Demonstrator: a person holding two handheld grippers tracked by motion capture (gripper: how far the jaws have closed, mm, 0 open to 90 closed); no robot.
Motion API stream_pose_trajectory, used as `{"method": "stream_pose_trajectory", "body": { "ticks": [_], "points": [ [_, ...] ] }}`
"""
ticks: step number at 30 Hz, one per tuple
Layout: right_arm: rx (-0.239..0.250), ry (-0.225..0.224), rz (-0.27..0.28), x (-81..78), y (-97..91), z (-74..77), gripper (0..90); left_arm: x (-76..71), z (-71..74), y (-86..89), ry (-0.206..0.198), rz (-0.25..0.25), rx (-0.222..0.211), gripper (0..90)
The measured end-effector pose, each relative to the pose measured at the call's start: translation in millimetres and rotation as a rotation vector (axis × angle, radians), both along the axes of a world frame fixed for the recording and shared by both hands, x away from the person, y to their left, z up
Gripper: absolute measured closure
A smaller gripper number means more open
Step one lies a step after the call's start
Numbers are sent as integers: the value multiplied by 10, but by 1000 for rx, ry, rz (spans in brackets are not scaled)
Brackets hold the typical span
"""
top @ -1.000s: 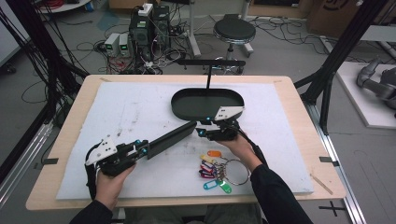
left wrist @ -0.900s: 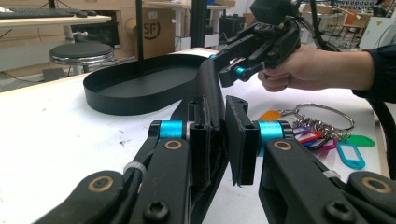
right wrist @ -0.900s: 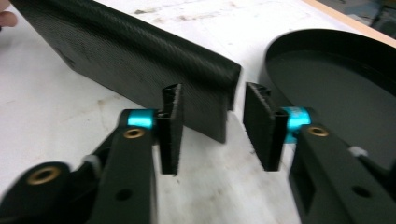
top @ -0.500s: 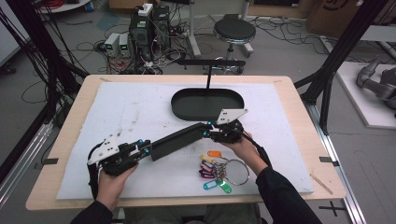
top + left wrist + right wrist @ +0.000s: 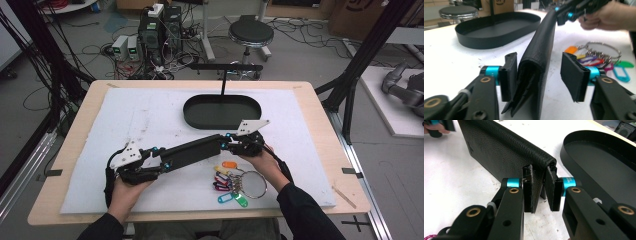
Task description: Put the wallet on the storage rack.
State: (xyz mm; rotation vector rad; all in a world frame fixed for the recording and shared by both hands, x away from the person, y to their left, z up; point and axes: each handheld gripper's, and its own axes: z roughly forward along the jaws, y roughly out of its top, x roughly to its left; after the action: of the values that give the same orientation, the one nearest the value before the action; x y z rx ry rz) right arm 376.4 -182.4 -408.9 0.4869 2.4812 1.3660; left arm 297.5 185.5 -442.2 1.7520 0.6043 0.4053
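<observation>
A long black wallet [image 5: 192,151] stands on its edge on the white mat, spanning the gap between my two grippers. My right gripper [image 5: 227,142] is shut on its far end, and in the right gripper view both pads of that gripper [image 5: 540,168] pinch the folded spine of the wallet [image 5: 499,152]. My left gripper [image 5: 162,162] is at the near end. Its jaws have just been opening. In the left gripper view the wallet [image 5: 539,50] stands between the jaws of the left gripper [image 5: 540,57], against one pad and clear of the other.
A black oval tray [image 5: 222,120] with an upright T-shaped stand [image 5: 223,80] sits just beyond the wallet. A key ring with coloured tags [image 5: 235,185] lies on the mat near the right hand. The white mat [image 5: 135,120] covers most of the wooden table.
The left gripper's jaws have spread off the wallet's near end. The right gripper has closed on the far end. Wallet and hands shifted slightly right.
</observation>
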Motion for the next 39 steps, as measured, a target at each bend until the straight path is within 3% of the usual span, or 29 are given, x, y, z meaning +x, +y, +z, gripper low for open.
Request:
{"method": "stream_pose_trajectory", "body": {
  "ticks": [3,6,11,13,16,17,20,25,34,39],
  "points": [
    [-6,-3,-10,-8,0,1,765,16,-12,16,-25,-23,13,686],
    [27,-21,-22,-15,-69,38,670,28,-10,26,-27,-40,-1,742],
    [66,-23,-54,-13,-208,83,561,19,64,1,-76,-93,5,751],
    [92,-19,-59,-16,-288,109,501,12,111,-13,-94,-112,-22,751],
    [157,-11,-31,-27,-447,183,431,8,192,-30,-122,-134,-69,751],
    [157,-11,-31,-27,-447,183,431,12,220,-33,-124,-148,-82,751],
    [215,21,14,-43,-532,232,381,31,292,-38,-130,-200,-100,751],
    [232,61,106,-73,-567,266,306,57,356,-75,-140,-244,-119,750],
    [200,41,160,-138,-493,264,340,94,438,-181,-156,-319,-106,750],
    [167,34,208,-181,-441,254,496,106,444,-237,-157,-331,-95,750]
  ]
}}
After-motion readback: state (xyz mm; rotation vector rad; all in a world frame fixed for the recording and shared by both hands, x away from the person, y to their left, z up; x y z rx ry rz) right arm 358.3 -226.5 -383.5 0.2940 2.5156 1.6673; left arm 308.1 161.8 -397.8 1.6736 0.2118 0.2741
